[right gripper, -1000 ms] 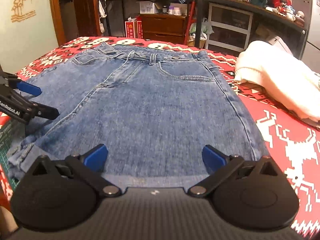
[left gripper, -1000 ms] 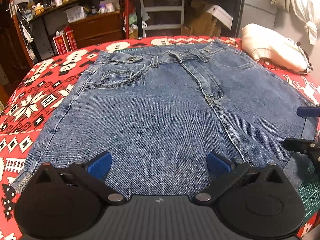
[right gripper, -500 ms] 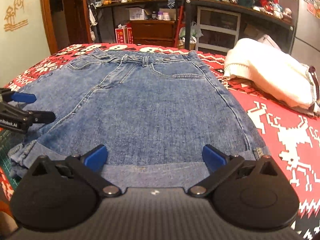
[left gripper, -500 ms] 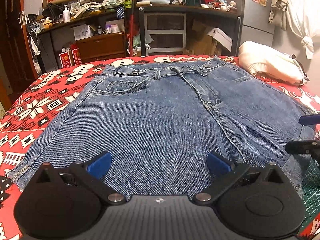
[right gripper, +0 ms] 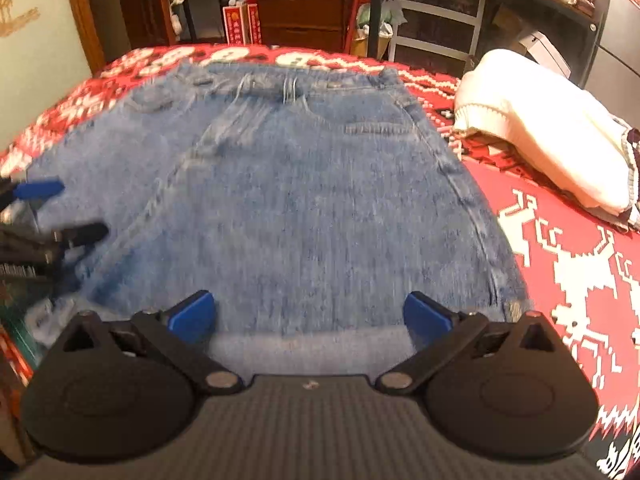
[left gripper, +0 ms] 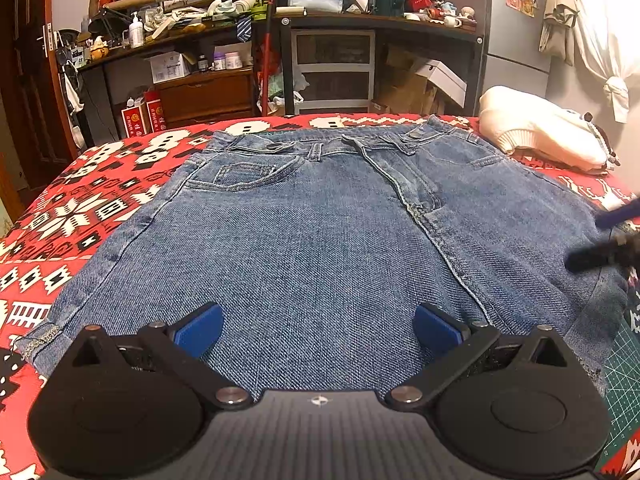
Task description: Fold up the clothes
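Blue jeans [left gripper: 320, 232] lie flat on the red patterned cloth, waistband at the far side, the near edge a fold. My left gripper [left gripper: 318, 330] hovers open over the near left part of the denim, nothing between its blue pads. My right gripper [right gripper: 306, 316] is open over the near right part of the jeans [right gripper: 296, 200]; that view is motion-blurred. Each gripper shows at the edge of the other's view: the right one [left gripper: 604, 236] at far right, the left one [right gripper: 52, 212] at far left.
A cream sweater [left gripper: 544, 136] lies folded at the far right of the red cloth [left gripper: 80, 208]. A green cutting mat [left gripper: 624, 384] shows at the near right corner. Beyond the table stand shelves, a wooden dresser [left gripper: 204, 94] and a drawer unit.
Both grippers have drawn back and risen a little from the jeans. The right gripper is moving now, its view blurred and tipped downward. Both stay open.
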`<state>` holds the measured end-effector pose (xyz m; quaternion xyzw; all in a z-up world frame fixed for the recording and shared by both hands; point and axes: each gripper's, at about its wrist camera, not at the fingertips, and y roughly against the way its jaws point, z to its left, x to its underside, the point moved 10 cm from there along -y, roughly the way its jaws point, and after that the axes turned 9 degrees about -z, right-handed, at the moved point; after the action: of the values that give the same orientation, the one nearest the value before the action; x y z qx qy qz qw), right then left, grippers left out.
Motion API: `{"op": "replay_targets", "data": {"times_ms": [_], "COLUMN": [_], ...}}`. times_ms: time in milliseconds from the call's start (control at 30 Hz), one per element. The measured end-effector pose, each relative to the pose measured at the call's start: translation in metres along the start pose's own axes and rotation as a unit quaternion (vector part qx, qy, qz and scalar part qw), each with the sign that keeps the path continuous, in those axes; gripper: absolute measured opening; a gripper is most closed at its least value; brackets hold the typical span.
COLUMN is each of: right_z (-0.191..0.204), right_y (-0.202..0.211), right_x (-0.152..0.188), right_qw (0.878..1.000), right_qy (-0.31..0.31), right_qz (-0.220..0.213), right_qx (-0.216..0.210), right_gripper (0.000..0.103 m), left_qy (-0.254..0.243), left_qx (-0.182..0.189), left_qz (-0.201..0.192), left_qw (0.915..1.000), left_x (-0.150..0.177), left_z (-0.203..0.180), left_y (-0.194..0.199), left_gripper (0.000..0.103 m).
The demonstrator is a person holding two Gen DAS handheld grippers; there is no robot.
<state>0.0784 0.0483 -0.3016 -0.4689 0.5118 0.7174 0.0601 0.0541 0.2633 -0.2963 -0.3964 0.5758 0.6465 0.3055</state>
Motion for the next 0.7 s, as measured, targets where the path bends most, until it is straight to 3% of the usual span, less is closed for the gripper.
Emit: {"op": "replay_targets", "data": {"times_ms": [533,700], "right_z": [-0.008,-0.008], "right_y": [-0.094,-0.087], "right_x": [-0.064,-0.055], "right_qw": [0.999,1.000], "right_qy": [0.011,0.014], "right_qz": [0.026,0.003], "right_qx": [0.017,0.017], "right_gripper": [0.103,0.103], "left_qy": [0.002,0.002], "left_qx": [-0.003,-0.003], "left_qz": [-0.002,-0.002], "left_qw": [1.0000,1.0000], "left_x": [0.000,0.000], "left_z": [0.000,0.000], "left_y": [0.000,0.000], "left_gripper": [0.103,0.103]}}
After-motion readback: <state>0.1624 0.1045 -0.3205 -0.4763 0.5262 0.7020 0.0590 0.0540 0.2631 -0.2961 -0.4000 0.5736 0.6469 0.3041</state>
